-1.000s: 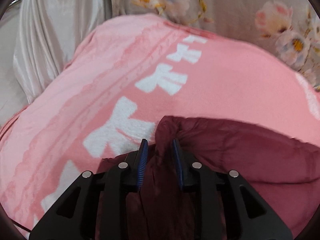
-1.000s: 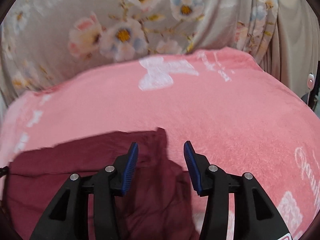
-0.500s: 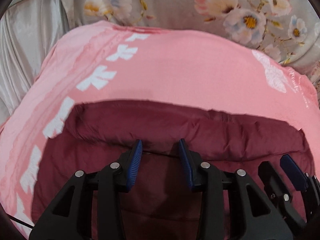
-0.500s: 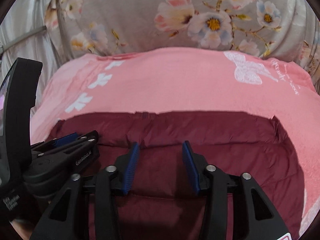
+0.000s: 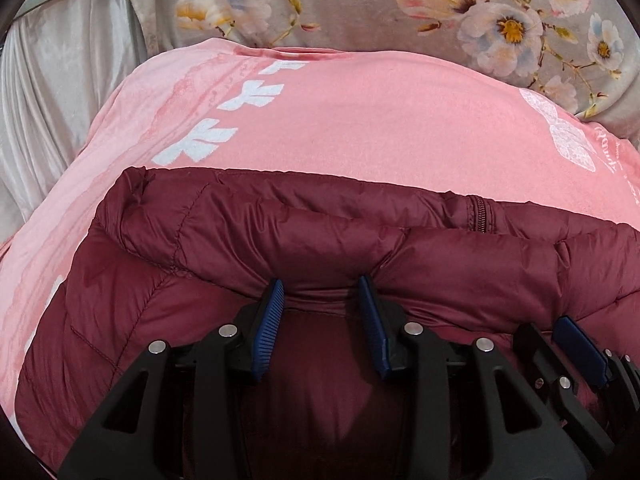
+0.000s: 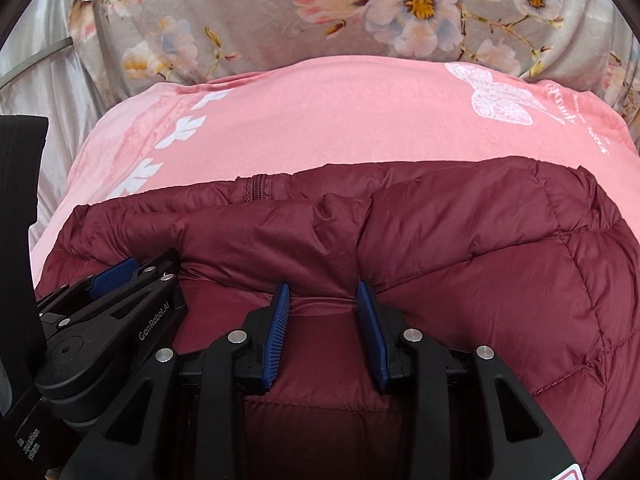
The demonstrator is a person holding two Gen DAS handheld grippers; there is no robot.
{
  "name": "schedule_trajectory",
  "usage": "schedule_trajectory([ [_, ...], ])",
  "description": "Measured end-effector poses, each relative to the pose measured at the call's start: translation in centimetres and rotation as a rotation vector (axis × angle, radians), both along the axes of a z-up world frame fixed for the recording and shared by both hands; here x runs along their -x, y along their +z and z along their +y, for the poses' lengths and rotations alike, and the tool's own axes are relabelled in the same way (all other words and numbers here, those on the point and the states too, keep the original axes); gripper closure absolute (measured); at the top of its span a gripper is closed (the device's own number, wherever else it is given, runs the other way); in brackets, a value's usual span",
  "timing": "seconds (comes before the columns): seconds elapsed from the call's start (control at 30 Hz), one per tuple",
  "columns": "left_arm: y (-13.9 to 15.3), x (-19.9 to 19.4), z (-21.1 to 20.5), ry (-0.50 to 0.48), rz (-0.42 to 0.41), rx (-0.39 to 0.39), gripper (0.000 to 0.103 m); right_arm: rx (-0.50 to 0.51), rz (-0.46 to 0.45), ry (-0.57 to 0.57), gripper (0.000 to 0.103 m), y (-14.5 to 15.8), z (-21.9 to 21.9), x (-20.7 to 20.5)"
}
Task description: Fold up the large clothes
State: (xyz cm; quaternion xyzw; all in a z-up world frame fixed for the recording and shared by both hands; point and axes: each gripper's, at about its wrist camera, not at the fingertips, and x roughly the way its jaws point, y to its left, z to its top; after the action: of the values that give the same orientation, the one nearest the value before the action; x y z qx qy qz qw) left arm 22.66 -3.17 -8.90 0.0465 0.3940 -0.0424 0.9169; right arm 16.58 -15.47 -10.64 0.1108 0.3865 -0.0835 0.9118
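A maroon quilted puffer jacket (image 5: 304, 232) lies folded on a pink blanket (image 5: 360, 120); it also shows in the right wrist view (image 6: 460, 240). A folded-over edge runs across it, with a zipper (image 5: 478, 216) near the far edge. My left gripper (image 5: 320, 292) is open, its blue pads pressed against the folded edge, with fabric between the tips. My right gripper (image 6: 322, 294) is open in the same way on the same fold, just to the right. Each gripper shows in the other's view: the right (image 5: 576, 344), the left (image 6: 120, 280).
The pink blanket (image 6: 340, 120) with white bow prints covers the surface. A grey floral fabric (image 6: 280, 12) rises behind it. Pale satin curtain (image 5: 52, 92) hangs at the left.
The left gripper let go of the bunched jacket fabric and opened. Both grippers swung to face the folded jacket side by side and moved forward until their tips met the folded edge.
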Motion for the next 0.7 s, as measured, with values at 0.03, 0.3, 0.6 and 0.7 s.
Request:
schedule_trajectory([
  [0.03, -0.05, -0.04, -0.02, 0.001, 0.001, -0.002, 0.065, -0.003, 0.003, 0.0, 0.066, -0.07, -0.03, -0.03],
  [0.3, -0.14, -0.21, 0.1, 0.002, 0.001, -0.002, 0.065, -0.005, 0.006, -0.002, 0.066, -0.27, -0.08, -0.18],
  [0.6, -0.25, -0.17, 0.02, 0.013, -0.005, -0.004, 0.065, -0.006, 0.006, 0.0, 0.067, -0.39, -0.19, -0.15],
  [0.7, -0.27, -0.19, 0.01, 0.024, -0.01, -0.007, 0.063, -0.005, 0.005, -0.002, 0.068, -0.45, -0.35, -0.3],
])
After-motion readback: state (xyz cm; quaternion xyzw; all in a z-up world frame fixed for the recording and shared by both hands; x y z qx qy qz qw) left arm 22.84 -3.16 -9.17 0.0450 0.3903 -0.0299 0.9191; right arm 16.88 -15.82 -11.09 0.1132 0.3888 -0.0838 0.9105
